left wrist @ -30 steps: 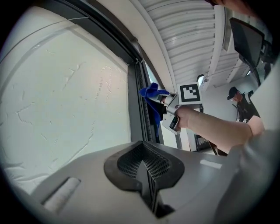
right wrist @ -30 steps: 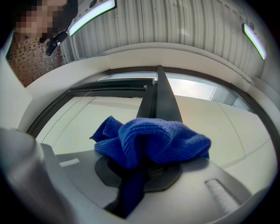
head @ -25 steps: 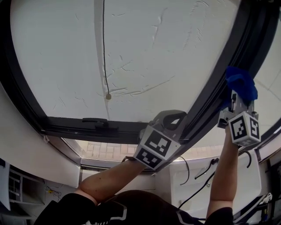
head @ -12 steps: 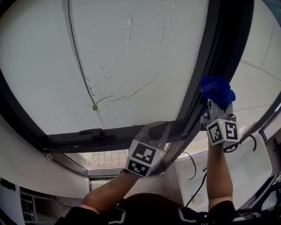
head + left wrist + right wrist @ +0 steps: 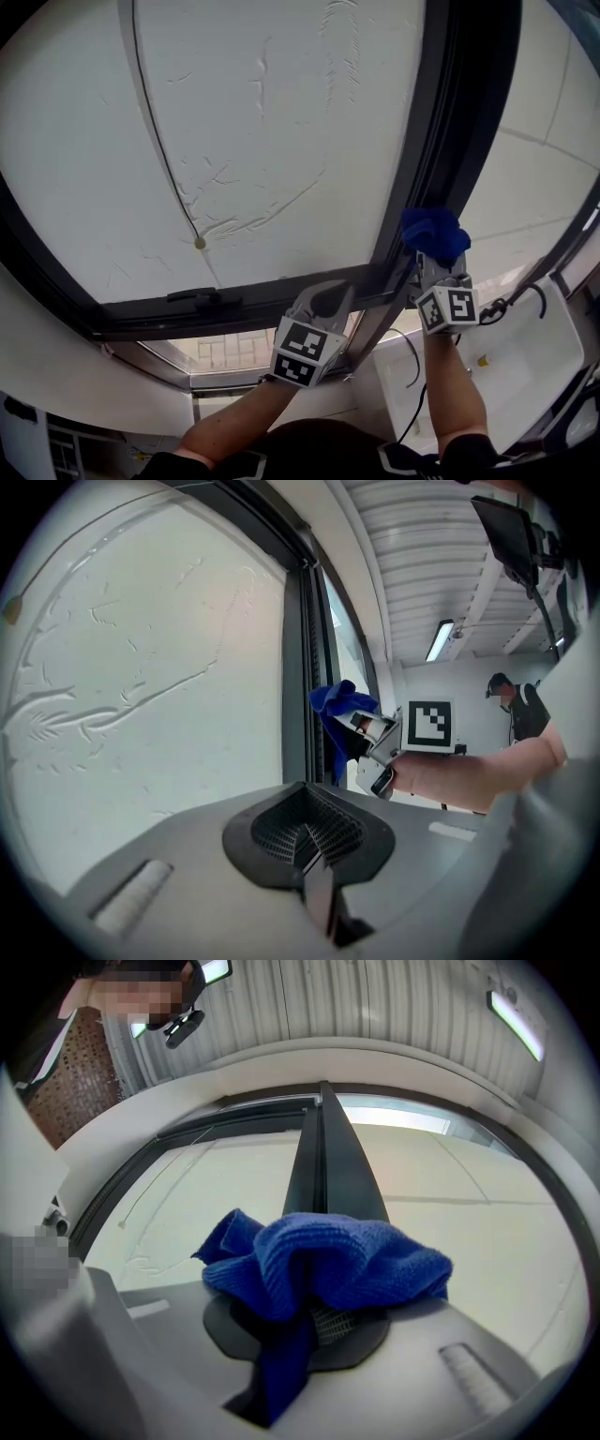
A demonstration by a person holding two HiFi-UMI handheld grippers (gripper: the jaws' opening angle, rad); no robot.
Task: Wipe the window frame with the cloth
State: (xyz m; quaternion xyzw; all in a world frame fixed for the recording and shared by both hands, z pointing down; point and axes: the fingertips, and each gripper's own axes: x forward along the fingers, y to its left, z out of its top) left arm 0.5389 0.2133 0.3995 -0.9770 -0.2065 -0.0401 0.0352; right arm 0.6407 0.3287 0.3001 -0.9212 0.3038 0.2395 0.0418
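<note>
The dark frame (image 5: 412, 169) is the landmark here, its upright bar running from the top of the head view down to its middle. Left of that bar, the pale pane (image 5: 281, 122) filled most of the view. Its covering was wrinkled, and a thin cord (image 5: 192, 225) ran down across it to a small knob (image 5: 200, 243). Below the pane, a flat dark handle (image 5: 202, 297) sat on the frame's lower bar.

The left gripper (image 5: 328, 298) was raised to the corner where the lower bar met the upright. It was just beside the frame, but whether it touched could not be told. In the left gripper view its jaws were pressed together with nothing between them. Past them, the frame rose as a dark strip at the pane's right edge.

On the right side of the upright bar, the right gripper (image 5: 433, 255) pinched the blue cloth (image 5: 433, 232) between its jaws. The cloth was bunched over the jaw tips and lay against the bar's right edge. In the right gripper view one tail of it hung down between the jaws, and the bar ran straight away beyond it.

Right of the frame lay a light wall (image 5: 544, 187) crossed by thin seams. In the left gripper view, a person (image 5: 514, 705) stood far behind the right gripper, well away from the frame.
</note>
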